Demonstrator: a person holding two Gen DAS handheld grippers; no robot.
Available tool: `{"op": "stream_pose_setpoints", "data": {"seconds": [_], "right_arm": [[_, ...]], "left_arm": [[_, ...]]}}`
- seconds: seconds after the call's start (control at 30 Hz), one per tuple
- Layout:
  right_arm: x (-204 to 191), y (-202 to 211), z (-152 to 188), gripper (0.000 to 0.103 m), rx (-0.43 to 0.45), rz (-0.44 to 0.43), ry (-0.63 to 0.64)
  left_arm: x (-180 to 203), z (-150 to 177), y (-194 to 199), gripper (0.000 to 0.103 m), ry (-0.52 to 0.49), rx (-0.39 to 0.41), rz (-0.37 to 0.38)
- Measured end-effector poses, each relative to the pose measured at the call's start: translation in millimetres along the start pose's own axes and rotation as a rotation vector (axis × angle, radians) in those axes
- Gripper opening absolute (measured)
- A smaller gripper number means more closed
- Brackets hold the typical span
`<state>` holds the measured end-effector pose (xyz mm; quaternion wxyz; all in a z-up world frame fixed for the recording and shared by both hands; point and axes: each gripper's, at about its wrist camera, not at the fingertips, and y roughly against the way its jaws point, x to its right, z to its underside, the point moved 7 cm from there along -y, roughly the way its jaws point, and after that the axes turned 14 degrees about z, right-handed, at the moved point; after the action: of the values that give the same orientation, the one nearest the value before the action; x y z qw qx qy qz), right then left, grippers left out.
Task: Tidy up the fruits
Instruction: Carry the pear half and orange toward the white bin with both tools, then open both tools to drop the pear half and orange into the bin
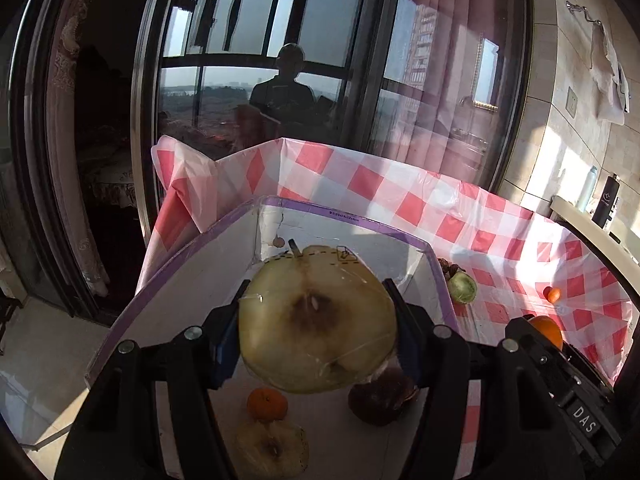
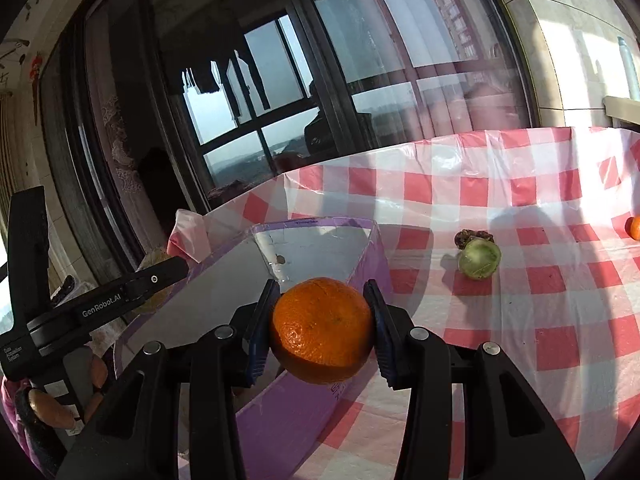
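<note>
My left gripper (image 1: 316, 316) is shut on a plastic-wrapped halved apple (image 1: 318, 320) and holds it above the white box with purple edges (image 1: 348, 220). In the box lie a small mandarin (image 1: 267, 404), another apple half (image 1: 272, 448) and a dark red fruit (image 1: 380, 400). My right gripper (image 2: 322, 328) is shut on an orange (image 2: 322, 330), above the box's right wall (image 2: 368, 256). The orange (image 1: 546, 330) and the right gripper's body also show at the right of the left wrist view.
On the red-and-white checked tablecloth (image 2: 540, 312) lie a green fruit (image 2: 479, 258), a dark brown fruit (image 2: 466, 236) behind it and a small mandarin (image 2: 634, 227) at the far right. A glass sliding door stands behind the table. The left gripper's body (image 2: 100, 304) reaches in from the left.
</note>
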<state>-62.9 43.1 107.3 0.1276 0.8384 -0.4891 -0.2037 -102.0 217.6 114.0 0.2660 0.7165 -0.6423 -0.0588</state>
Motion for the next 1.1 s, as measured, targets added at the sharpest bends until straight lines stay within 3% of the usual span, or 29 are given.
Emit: {"op": "stream_pose_setpoints", "data": {"seconds": [0.07, 0.17, 0.3, 0.43, 0.5, 0.6, 0.8, 0.93, 1.1], "right_arm": [[-25, -14, 2, 0.044, -0.03, -0.014, 0.073], [-55, -34, 8, 0.044, -0.104, -0.016, 0.232], [-90, -63, 31, 0.043, -0.25, 0.053, 0.542], [-104, -89, 48, 0.043, -0.406, 0.06, 0.679], [-110, -99, 60, 0.043, -0.479, 0.048, 0.737], [-115, -104, 71, 0.043, -0.541, 0.039, 0.786], [-112, -105, 75, 0.044, -0.599, 0.038, 0.771], [-112, -103, 72, 0.058, -0.593, 0.026, 0.76], [-111, -101, 68, 0.059, -0.572, 0.025, 0.745]], "left_arm": [[-19, 8, -7, 0.063, -0.04, -0.073, -0.067], [-40, 18, -19, 0.063, -0.071, -0.192, -0.109], [-64, 31, -32, 0.063, -0.066, -0.332, -0.119], [-79, 41, -49, 0.063, -0.088, -0.439, -0.122], [-76, 44, -52, 0.063, -0.11, -0.465, -0.09], [-70, 51, -54, 0.063, -0.17, -0.507, -0.08], [-68, 51, -58, 0.063, -0.143, -0.517, -0.035], [-69, 49, -61, 0.064, -0.122, -0.526, -0.027], [-67, 49, -60, 0.069, -0.13, -0.517, -0.03]]}}
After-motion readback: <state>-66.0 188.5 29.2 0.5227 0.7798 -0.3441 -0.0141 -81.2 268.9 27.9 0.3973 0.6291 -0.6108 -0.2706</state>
